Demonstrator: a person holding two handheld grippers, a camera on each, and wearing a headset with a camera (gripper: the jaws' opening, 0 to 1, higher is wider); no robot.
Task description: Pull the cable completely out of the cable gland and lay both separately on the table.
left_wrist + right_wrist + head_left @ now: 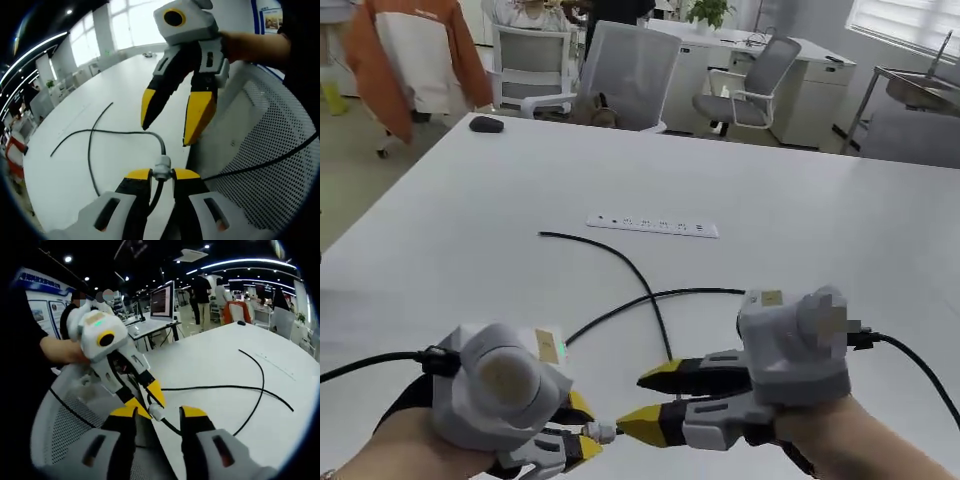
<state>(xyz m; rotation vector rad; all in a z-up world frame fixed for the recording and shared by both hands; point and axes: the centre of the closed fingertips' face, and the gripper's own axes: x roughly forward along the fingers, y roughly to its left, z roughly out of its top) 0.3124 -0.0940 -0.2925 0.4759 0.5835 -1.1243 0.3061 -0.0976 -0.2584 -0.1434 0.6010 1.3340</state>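
White power strip (652,226) lies flat mid-table (800,200), long side across the head view. Dark mouse (486,124) sits near the far left corner, well apart from the strip. Past the far edge: grey mesh office chair (632,72), white-framed chair (528,62) to its left, orange-and-white jacket (415,55) further left. Second grey chair (755,80) stands at a white desk (820,70); potted plant (708,12) behind it. Window blinds (905,22) top right. Right gripper view: monitor (162,299) on a side desk, person standing (202,290) beyond it, ceiling strip lights (250,264). Left gripper view: white perforated chair back (270,140) just beside the table edge.
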